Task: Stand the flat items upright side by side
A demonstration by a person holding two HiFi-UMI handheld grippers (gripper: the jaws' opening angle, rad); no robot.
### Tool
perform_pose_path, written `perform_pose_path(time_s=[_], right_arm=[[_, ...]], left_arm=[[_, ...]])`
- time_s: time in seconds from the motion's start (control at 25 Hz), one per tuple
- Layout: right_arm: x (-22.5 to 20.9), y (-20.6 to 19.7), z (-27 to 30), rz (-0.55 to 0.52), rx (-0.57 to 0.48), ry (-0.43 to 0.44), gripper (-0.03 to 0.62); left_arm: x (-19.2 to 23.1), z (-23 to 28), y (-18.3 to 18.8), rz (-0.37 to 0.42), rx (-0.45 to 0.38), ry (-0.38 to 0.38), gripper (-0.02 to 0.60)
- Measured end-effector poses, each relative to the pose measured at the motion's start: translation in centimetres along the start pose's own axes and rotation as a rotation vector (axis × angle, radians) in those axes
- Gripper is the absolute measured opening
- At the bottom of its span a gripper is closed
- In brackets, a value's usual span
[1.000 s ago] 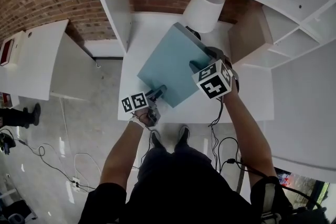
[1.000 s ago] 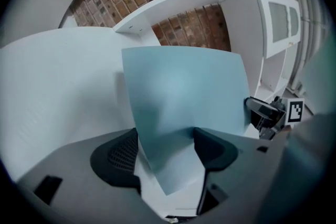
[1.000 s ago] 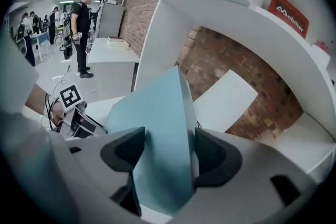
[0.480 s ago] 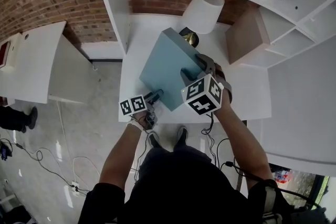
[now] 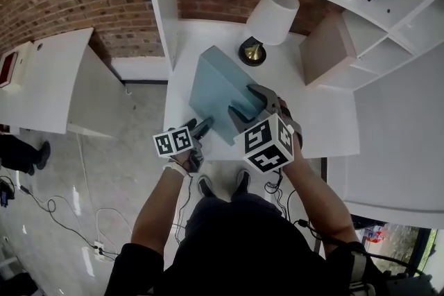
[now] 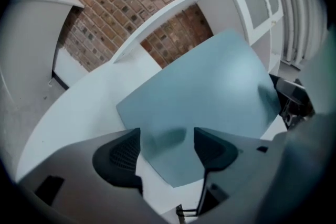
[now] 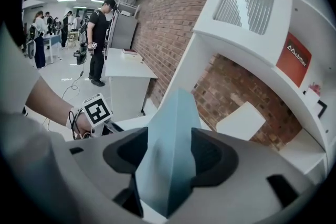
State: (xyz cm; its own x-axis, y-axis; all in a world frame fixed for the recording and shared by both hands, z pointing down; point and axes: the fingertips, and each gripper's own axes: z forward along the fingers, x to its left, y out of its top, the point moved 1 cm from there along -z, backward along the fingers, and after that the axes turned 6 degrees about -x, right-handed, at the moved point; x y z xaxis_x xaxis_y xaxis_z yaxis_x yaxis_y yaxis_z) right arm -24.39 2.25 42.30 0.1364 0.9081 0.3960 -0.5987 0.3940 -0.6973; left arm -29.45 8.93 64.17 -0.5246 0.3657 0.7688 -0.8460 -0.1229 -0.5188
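Gripping the blue board (image 5: 215, 90) by its near right edge, the right gripper (image 7: 168, 152) had both pads pressed flat against the two faces, so the board ran edge-on straight out from the jaws toward the back edge of the counter (image 5: 326, 128). It was tilted, not yet upright. Its broad face leaned over toward the counter's left edge, and its near corner sat low by the front edge. Its long axis ran from the front edge toward the lamp (image 5: 272, 14) at the back.

At the front-left corner of the counter, the left gripper (image 6: 167, 150) had its jaws apart and clamped on nothing. The board's low near corner lay just beyond them and showed through the gap. Whether a jaw tip touched the board could not be told.

A tan panel (image 5: 322, 48) stood by the counter's right edge, near the back right corner, well apart from the board.

The coming move likely turned on that lean. The right gripper had the only hold and was on the side nearer the tan panel, so it would probably have to swing the top edge rightward to bring the face vertical. The left gripper, on the side the board leaned toward, seemed best placed to stop the foot sliding toward the front edge.
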Motion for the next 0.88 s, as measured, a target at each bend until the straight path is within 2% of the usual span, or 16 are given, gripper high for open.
perform_pose_path(time_s=[0.12, 0.36, 0.52, 0.6, 0.68, 0.76, 0.88], right_arm=[[1.1, 0.6, -0.7, 0.022, -0.037, 0.005, 0.255], [-0.2, 1.5, -3.5, 0.192, -0.161, -0.017, 0.264], [-0.8, 0.5, -5.9, 0.277, -0.307, 0.000, 0.328], [-0.8, -0.7, -6.9, 0.352, -0.414, 0.012, 0.377], [-0.6, -2.7, -7.3, 0.428, -0.478, 0.019, 0.412], [-0.4, -4.5, -7.4, 0.525, -0.531, 0.034, 0.434], [-0.1, -5.8, -7.6, 0.670, -0.620, 0.080, 0.434]], left_arm=[[-1.5, -1.0, 1.3, 0.061, -0.036, -0.045, 0.319], [-3.5, -1.6, 2.0, 0.145, -0.045, -0.087, 0.319], [-3.6, -1.7, 1.8, 0.132, -0.043, -0.085, 0.319], [-3.5, -1.6, 1.5, 0.133, -0.035, -0.084, 0.319], [-3.4, -1.5, 1.0, 0.134, -0.024, -0.079, 0.319], [-3.4, -1.4, 0.6, 0.117, -0.021, -0.080, 0.319], [-3.6, -1.3, 0.2, 0.109, -0.013, -0.074, 0.319]])
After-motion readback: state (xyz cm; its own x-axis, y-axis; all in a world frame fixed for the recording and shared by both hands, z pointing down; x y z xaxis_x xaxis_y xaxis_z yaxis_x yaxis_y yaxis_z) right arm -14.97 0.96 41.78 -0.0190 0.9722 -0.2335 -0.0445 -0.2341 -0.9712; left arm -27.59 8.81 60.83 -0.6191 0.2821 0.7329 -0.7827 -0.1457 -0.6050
